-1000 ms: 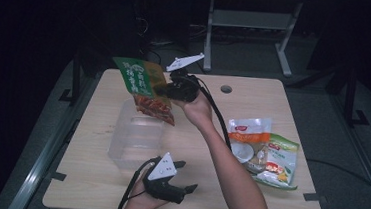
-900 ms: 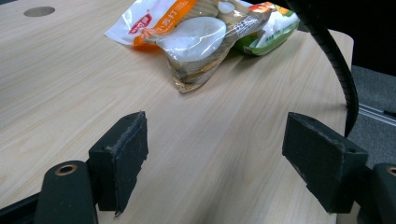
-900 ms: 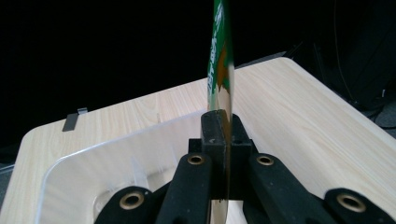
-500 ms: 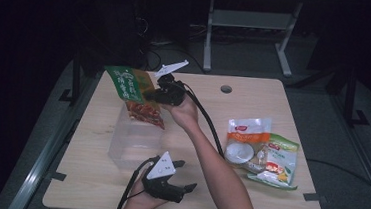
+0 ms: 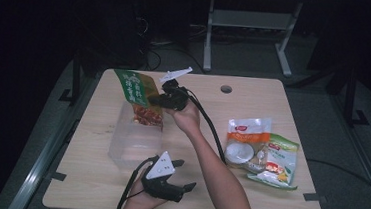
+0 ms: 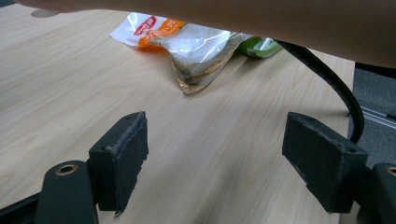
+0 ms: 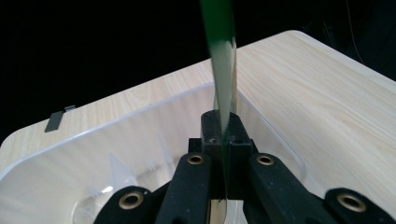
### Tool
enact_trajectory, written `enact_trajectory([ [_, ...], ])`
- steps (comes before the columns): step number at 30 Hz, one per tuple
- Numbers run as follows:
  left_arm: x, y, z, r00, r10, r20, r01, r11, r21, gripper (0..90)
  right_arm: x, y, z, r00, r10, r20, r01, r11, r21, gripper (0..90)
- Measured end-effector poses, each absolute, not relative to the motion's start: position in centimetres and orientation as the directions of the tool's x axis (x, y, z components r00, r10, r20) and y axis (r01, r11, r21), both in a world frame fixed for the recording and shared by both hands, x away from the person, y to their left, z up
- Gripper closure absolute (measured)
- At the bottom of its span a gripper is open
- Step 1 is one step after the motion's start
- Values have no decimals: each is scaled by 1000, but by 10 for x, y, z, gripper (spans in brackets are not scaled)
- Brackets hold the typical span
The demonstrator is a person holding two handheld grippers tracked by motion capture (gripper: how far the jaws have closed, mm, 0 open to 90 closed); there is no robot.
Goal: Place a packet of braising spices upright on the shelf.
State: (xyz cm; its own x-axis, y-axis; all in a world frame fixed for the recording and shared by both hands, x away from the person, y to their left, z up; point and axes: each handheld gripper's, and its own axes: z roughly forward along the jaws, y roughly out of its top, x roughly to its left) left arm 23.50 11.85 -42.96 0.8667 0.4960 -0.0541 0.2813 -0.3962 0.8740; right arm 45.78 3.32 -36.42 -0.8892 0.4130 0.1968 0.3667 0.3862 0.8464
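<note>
We hold the right gripper (image 5: pixel 161 101) above the clear bin (image 5: pixel 135 139), its jaws clamped on the green snack bag (image 5: pixel 140 97). In the right gripper view the bag (image 7: pixel 223 70) runs edge-on, a thin green strip pinched tight where the two jaws meet, with the bin (image 7: pixel 140 154) spread beneath and behind it. From the high view the bag hangs tilted, its green top toward 11 o'clock and its red lower part dipping over the bin's far rim at 12 o'clock. We cannot tell whether the bag touches the bin.

The bin sits on the table (image 5: pixel 91 187) at about 9 o'clock from the middle, left of our right forearm.

Our left gripper (image 5: pixel 180 177) rests low at 6 o'clock near the table's front edge, its jaws spread wide and holding nothing. In the left gripper view the two black pads (image 6: pixel 122 158) stand well apart over bare wood, and the right forearm crosses the top of that view.

At 3 o'clock lie two more packets, touching: an orange-and-white pouch (image 5: pixel 247 139) and a green pouch (image 5: pixel 278 162) that overlaps its right side. The left gripper view shows the orange-and-white pouch (image 6: pixel 187 51) beyond the pads. The right gripper's black cable (image 5: pixel 210 131) trails back along the forearm.
</note>
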Motion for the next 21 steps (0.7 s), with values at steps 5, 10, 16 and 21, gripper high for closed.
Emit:
enact_trajectory([
  [5,235,117,-430,868,493,-55,283,-402,871,219,461,24,-369,-881,419,219,386,370,845,893],
  [10,236,117,-430,866,496,-60,287,-396,872,220,463,22,-369,-874,435,217,395,374,839,872],
  [16,238,119,-429,863,502,-60,289,-392,873,220,462,13,-362,-858,475,194,402,388,829,701],
  [21,239,119,-430,860,506,-63,295,-394,870,220,460,-1,-357,-846,494,201,422,391,818,594],
])
